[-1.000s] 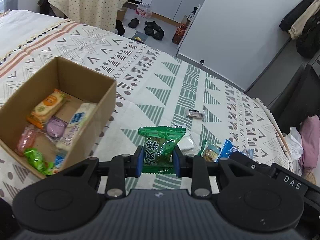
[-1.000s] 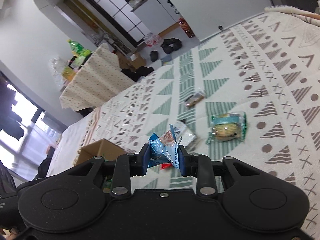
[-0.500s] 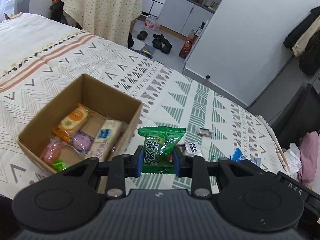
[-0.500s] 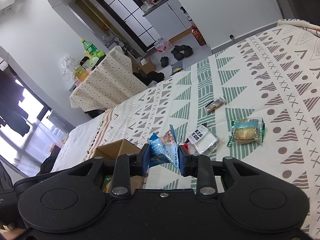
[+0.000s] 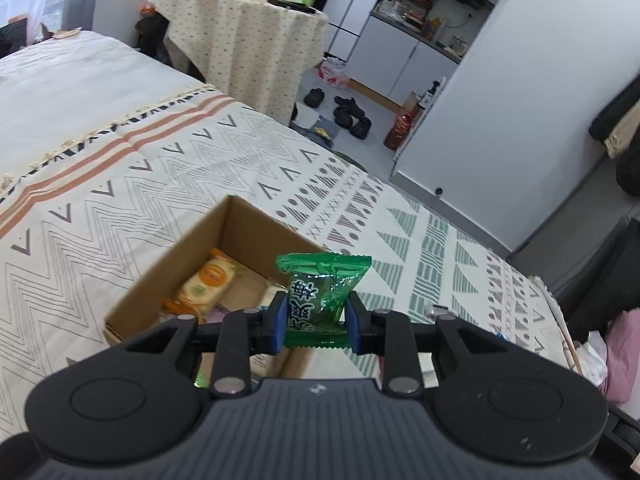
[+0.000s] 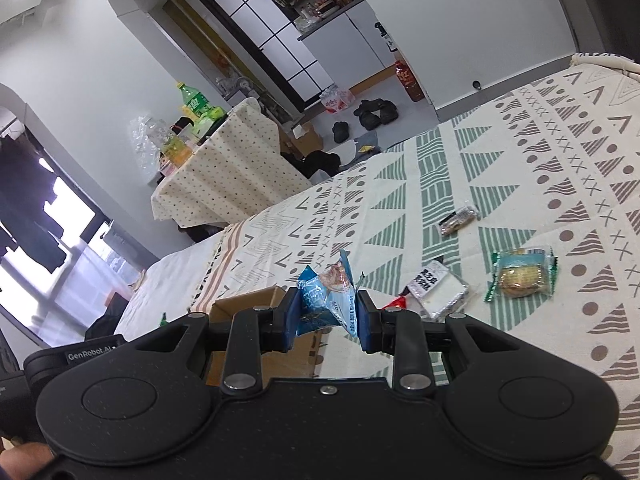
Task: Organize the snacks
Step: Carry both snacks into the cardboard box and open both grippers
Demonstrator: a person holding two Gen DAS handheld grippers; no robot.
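Note:
My left gripper [image 5: 316, 326] is shut on a green snack packet [image 5: 322, 296] and holds it above the near right part of an open cardboard box [image 5: 192, 256]. The box holds several wrapped snacks, among them an orange and cream one [image 5: 208, 284]. My right gripper [image 6: 327, 326] is shut on a blue snack packet [image 6: 328, 300], raised above the bed, with the box [image 6: 256, 300] just below and left of it. On the bedspread to the right lie a green-edged biscuit packet [image 6: 522, 274], a white packet [image 6: 438, 286] and a small dark bar [image 6: 458, 220].
The box stands on a patterned bedspread [image 5: 120, 184] over a bed. A cloth-covered table [image 5: 248, 40] with bottles stands past the far edge, with shoes [image 5: 348, 112] on the floor. A white wall panel [image 5: 500, 120] and dark furniture [image 5: 600, 264] lie right.
My left gripper has moved left with the green packet, from beside the box to over its near right part. My right gripper has risen with the blue packet and come nearer the box.

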